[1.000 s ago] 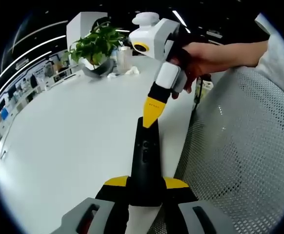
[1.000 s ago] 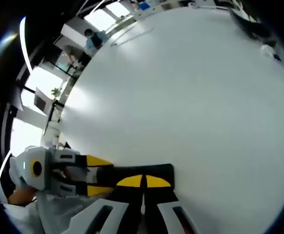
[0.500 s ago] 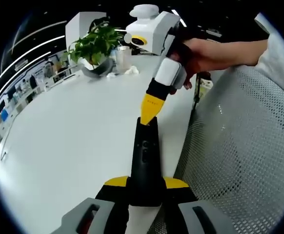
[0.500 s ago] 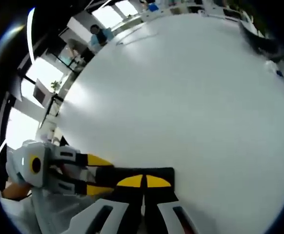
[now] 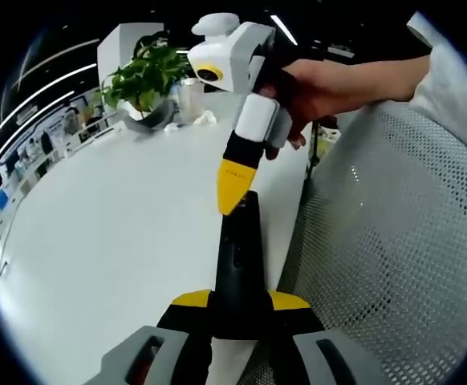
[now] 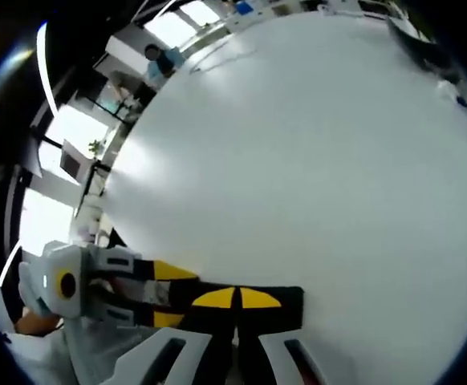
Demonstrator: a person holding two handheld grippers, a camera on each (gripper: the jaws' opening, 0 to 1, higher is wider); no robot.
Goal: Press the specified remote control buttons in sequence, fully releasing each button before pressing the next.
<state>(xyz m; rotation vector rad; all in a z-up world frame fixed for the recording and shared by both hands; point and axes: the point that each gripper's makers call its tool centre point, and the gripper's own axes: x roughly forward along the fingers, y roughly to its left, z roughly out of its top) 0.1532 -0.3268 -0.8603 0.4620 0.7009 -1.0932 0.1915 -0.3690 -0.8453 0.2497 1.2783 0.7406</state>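
Observation:
A slim black remote control (image 5: 237, 257) stands lengthwise between the yellow-padded jaws of my left gripper (image 5: 240, 301), which is shut on its near end. My right gripper (image 5: 233, 186), held by a hand (image 5: 334, 84), comes down from the upper right with its yellow tips together, touching the remote's far end. In the right gripper view, my right gripper (image 6: 235, 298) is shut, its tips lying on the remote (image 6: 294, 298). The left gripper (image 6: 169, 295) holds the remote from the left. The buttons under the tips are hidden.
The white table (image 5: 97, 224) spreads out to the left and also shows as the table (image 6: 298, 160) ahead. A potted plant (image 5: 141, 76) stands at its far end. A grey mesh chair back (image 5: 394, 241) sits close on the right.
The right gripper's shut tips have slid a little further along the remote toward the left gripper. The left gripper's hold has not changed.

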